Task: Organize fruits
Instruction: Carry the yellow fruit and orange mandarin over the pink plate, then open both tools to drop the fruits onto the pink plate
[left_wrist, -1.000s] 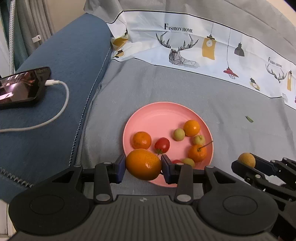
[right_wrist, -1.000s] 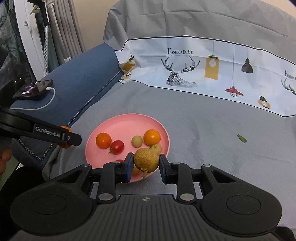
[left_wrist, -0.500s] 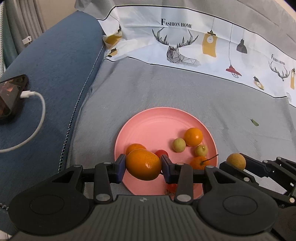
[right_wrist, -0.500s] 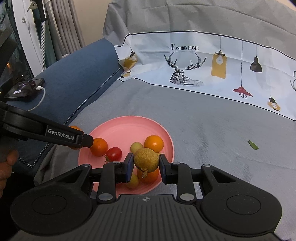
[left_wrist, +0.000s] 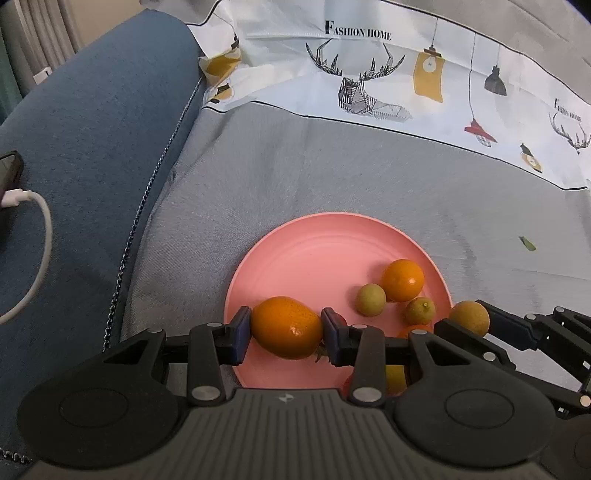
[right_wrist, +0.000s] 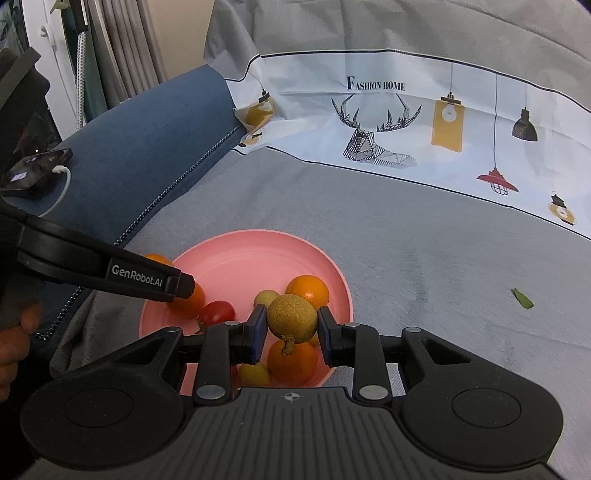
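left tool (right_wrist: 184, 286): "GenRobot.AI" | cloth (right_wrist: 376, 85): "FASHION HOME" (deer print)

phone (left_wrist: 9, 192): cut by left edge | cherry tomato (left_wrist: 341, 317): mostly hidden behind hand-held gripper

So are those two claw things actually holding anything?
Yes. The left gripper pinches an orange by its sides; the right gripper pinches a small yellow-brown fruit likewise.
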